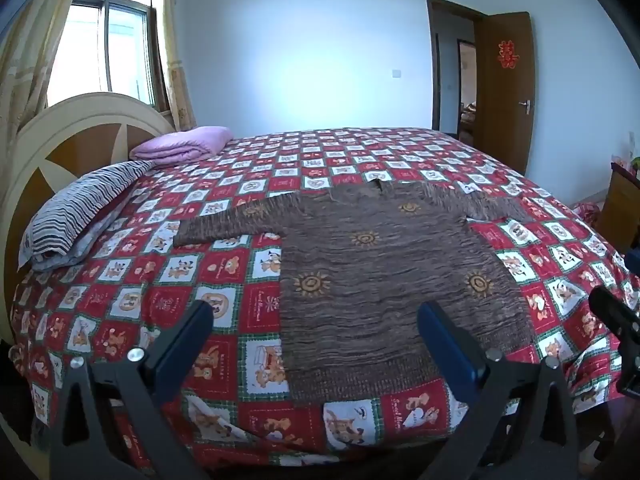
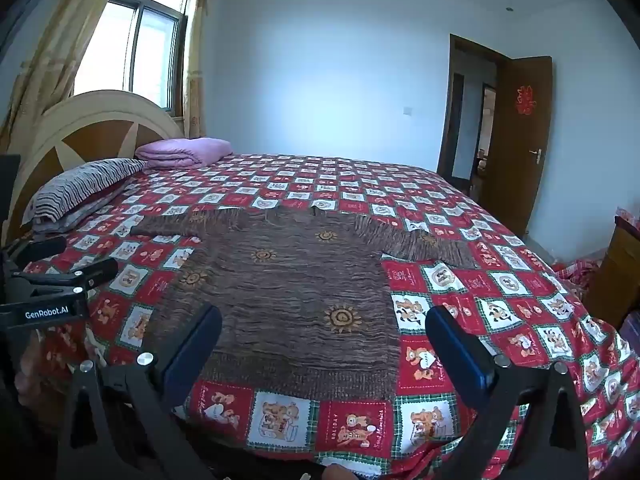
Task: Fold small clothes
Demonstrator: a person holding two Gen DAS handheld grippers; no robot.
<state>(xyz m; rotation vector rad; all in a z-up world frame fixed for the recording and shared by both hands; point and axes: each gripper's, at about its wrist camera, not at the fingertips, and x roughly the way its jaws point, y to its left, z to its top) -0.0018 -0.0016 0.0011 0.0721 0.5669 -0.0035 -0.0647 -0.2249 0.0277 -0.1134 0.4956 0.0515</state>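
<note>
The left gripper [image 1: 316, 344] hovers above the near edge of the bed, its two blue-padded fingers spread wide apart and holding nothing. The right gripper [image 2: 324, 350] hangs beside it in the same way, fingers wide and empty. Each one shows at the edge of the other's view, so they sit close together, side by side.

Just past the fingertips lies a brown sweater [image 1: 392, 280] with small orange sun shapes, spread flat on a red and white checked bedspread [image 1: 224, 272]. Its hem lies nearest the grippers, close to the bed's front edge. Both sleeves stretch straight out to the sides, and the neck points toward the far wall.

No fold shows anywhere on the sweater, so the folding seems not yet started. The sleeves and the body all appear left to do.

There is bare bedspread on both sides of the sweater and beyond its neck, giving room to swing sleeves inward. The hem's closeness to the front edge leaves little spare cloth to work with there. A striped pillow [image 1: 80, 216] and a folded purple blanket [image 1: 184, 144] lie well apart by the headboard [image 1: 80, 132], out of the way.
</note>
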